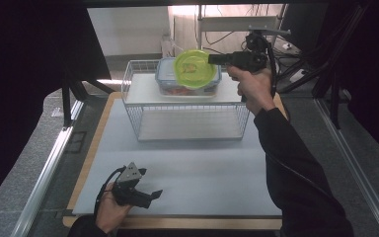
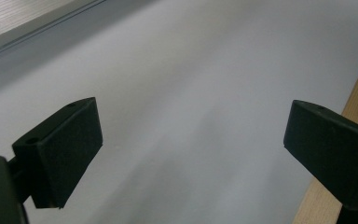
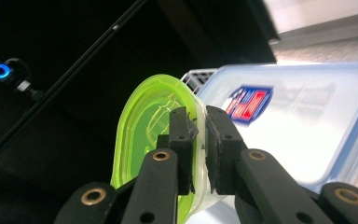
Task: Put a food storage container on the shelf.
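Observation:
My right gripper [image 1: 212,59] is shut on the rim of a round lime-green lid [image 1: 193,68], held up on edge in the air over a clear plastic box with a blue-rimmed cover [image 1: 168,79] on top of the white wire rack [image 1: 133,94]. In the right gripper view the two pads pinch the green lid [image 3: 140,126] at its edge, with the box cover [image 3: 298,126] and its red and blue logo just behind. My left gripper [image 1: 150,196] rests low at the near left of the table, jaws wide open over the bare white mat [image 2: 191,93].
The wire rack has an upper shelf and a lower shelf [image 1: 187,126] and stands at the far middle of the mat. A wooden border [image 1: 94,143] frames the mat. Cables and a metal stand [image 1: 256,22] sit behind the rack; dark curtains hang on both sides.

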